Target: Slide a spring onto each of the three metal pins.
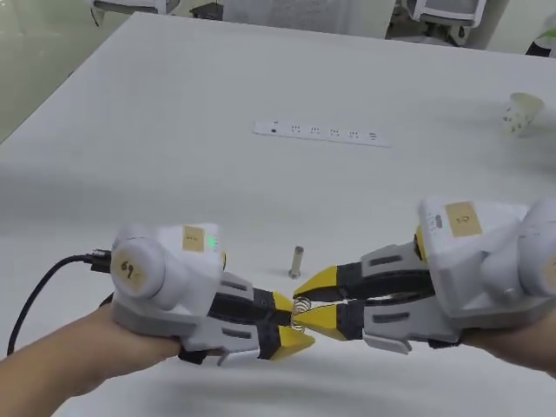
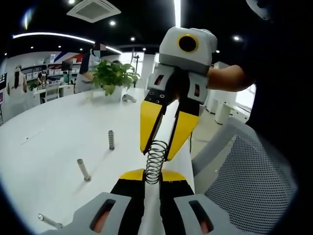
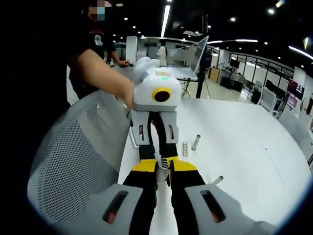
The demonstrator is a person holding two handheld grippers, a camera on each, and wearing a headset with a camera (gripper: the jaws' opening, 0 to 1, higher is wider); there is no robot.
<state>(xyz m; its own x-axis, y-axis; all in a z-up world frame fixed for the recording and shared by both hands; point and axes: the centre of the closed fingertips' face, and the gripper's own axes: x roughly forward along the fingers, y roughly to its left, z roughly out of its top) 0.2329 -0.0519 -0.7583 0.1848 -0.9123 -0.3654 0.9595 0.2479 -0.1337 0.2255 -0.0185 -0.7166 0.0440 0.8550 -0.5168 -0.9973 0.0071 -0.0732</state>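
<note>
The spring [image 2: 155,161] is clamped at opposite ends by the left tool [image 2: 152,177] and right tool [image 3: 164,171] above the desk [image 2: 49,147]. A spring-fitted pin [image 2: 111,139] and a lying pin [image 2: 49,221] are shown by the left gripper view, an upright pin [image 1: 297,261] by the head view.

We see the grippers tip to tip over the near part of the table [image 1: 174,130], in the head view.
The left gripper [image 1: 294,326] comes in from 9 o'clock and the right gripper [image 1: 304,306] from 3, with the spring [image 1: 301,314] between their tips. We find an upright pin [image 1: 296,261] just behind them at 12, the power strip [image 1: 321,133] farther back at 12, and the cup [image 1: 521,113] far off at 2.
</note>
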